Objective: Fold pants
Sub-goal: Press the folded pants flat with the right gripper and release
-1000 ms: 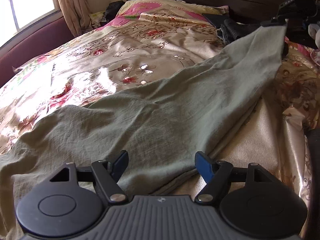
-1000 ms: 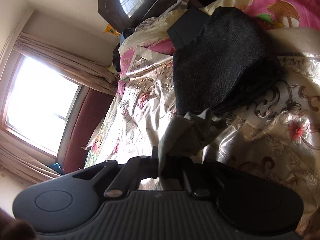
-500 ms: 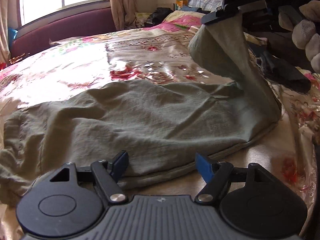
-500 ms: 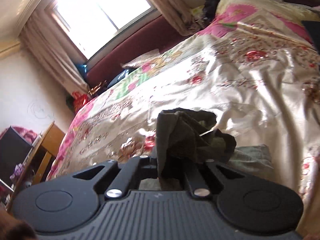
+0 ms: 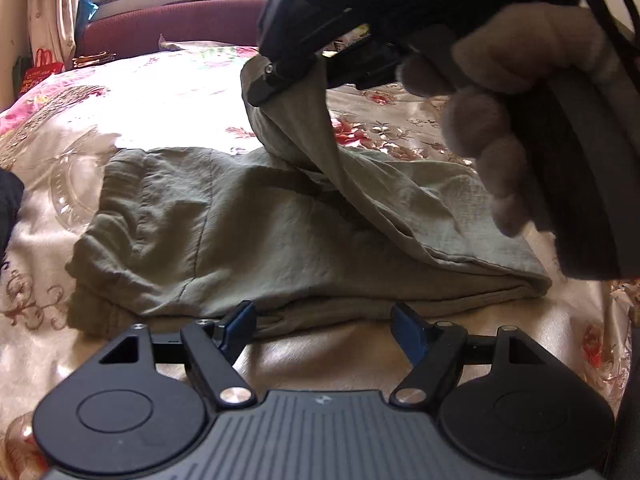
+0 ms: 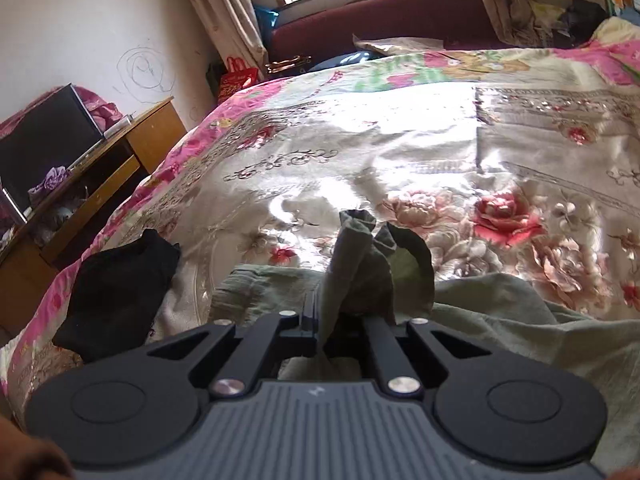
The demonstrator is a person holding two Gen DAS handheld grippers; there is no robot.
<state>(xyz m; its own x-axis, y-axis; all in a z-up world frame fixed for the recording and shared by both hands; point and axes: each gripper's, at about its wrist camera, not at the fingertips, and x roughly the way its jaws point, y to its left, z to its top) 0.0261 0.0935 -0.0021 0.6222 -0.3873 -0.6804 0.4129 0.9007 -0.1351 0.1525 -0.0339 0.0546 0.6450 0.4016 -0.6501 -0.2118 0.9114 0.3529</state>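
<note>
Left wrist view: the olive-green crinkled cotton pants (image 5: 248, 232) lie flat on the shiny floral satin bedspread (image 5: 132, 92), waistband end to the left and the fold line to the right. The right gripper (image 5: 266, 80) is raised above the middle of the garment, its two fingers closed tight on the bunched leg-hem cloth, which hangs from it in a taut slanted panel down to the fold. The left gripper (image 5: 322, 326) sits low at the near edge of the pants, its blue-tipped fingers spread wide apart and holding nothing; the left finger appears to touch or nearly touch the hem line, the right one stands clear on bare bedspread.

In the right wrist view, the gathered cloth (image 6: 360, 264) stands up out of the closed fingers, with the waistband region of the pants just ahead and below. A crumpled black garment (image 6: 120, 280) lies near the bed edge to the left, apart from the pants.

Step in hand, by judgement: the lengthwise half-fold, leg ends being brought over to the waistband.

Next move calls for:
1. Lowering the hem cloth onto the waistband edge, aligned with it.
2. Releasing only once the cloth rests flat.
3. Using the free left gripper to hold or smooth the near edge, since the panel is bunched and may land crooked.
</note>
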